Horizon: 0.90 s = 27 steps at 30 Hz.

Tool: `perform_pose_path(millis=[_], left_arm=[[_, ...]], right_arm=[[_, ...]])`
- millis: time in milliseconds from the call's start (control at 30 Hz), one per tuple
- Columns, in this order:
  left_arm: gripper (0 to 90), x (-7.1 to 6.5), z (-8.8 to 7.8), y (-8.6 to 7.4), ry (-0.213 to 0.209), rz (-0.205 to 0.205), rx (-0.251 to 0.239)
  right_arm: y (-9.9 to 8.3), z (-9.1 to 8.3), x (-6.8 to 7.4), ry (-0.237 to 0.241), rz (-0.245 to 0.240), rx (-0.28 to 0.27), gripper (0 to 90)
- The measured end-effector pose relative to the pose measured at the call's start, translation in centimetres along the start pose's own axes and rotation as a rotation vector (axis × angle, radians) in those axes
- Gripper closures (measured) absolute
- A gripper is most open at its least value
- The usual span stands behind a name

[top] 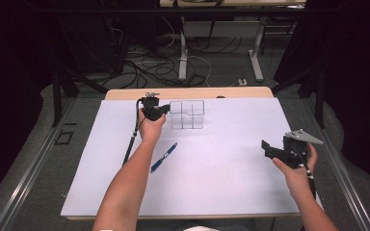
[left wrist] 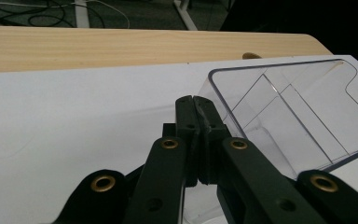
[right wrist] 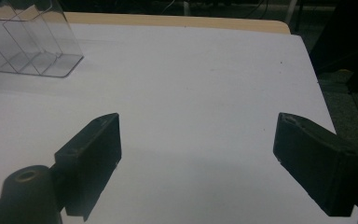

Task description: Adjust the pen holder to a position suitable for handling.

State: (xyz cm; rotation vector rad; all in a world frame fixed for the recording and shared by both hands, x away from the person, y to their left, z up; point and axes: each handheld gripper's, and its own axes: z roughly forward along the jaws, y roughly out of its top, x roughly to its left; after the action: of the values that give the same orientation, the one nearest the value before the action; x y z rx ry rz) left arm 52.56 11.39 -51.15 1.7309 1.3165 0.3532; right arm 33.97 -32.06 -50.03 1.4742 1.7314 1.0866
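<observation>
A clear plastic organizer [top: 187,114] with several compartments stands at the far middle of the white mat [top: 221,183]. My left gripper [top: 160,109] is just left of it, and its jaws are pressed together. In the left gripper view the shut left gripper [left wrist: 196,100] lies against the organizer's [left wrist: 298,112] near-left wall; I cannot tell whether the wall is pinched. A blue pen [top: 164,157] lies on the mat beside the left forearm. My right gripper [top: 266,147] hovers at the right, jaws wide apart. Nothing is between the right gripper's [right wrist: 200,140] jaws; the organizer [right wrist: 32,46] is far off.
The mat covers a wooden table [top: 188,93], whose bare strip runs along the far edge. Beyond it are table legs and cables [top: 173,67] on the floor. A black cable [top: 131,144] trails from the left gripper across the mat.
</observation>
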Motion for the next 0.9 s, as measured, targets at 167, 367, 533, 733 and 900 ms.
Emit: perform_pose_path(millis=[167,367,533,733,900], left_arm=[[89.7,-0.1,0.2,0.1,-0.007,0.011,0.004],[89.5,-0.2,0.2,0.3,-0.005,0.012,0.003],[89.3,0.1,-0.2,0.4,0.01,0.017,0.017],[86.9,0.4,-1.2,0.6,0.016,0.015,0.014],[82.3,0.5,-2.4,0.6,0.011,0.01,-0.018]], right_arm=[[0.0,-0.1,-0.1,0.003,-0.002,0.017,14.9],[0.1,-0.1,0.0,-0.001,-0.006,0.0,14.9],[0.0,0.0,0.1,-0.002,-0.002,0.001,14.8],[0.0,0.0,0.0,-0.002,-0.003,0.0,14.9],[0.0,0.0,0.1,0.004,0.001,0.008,14.9]])
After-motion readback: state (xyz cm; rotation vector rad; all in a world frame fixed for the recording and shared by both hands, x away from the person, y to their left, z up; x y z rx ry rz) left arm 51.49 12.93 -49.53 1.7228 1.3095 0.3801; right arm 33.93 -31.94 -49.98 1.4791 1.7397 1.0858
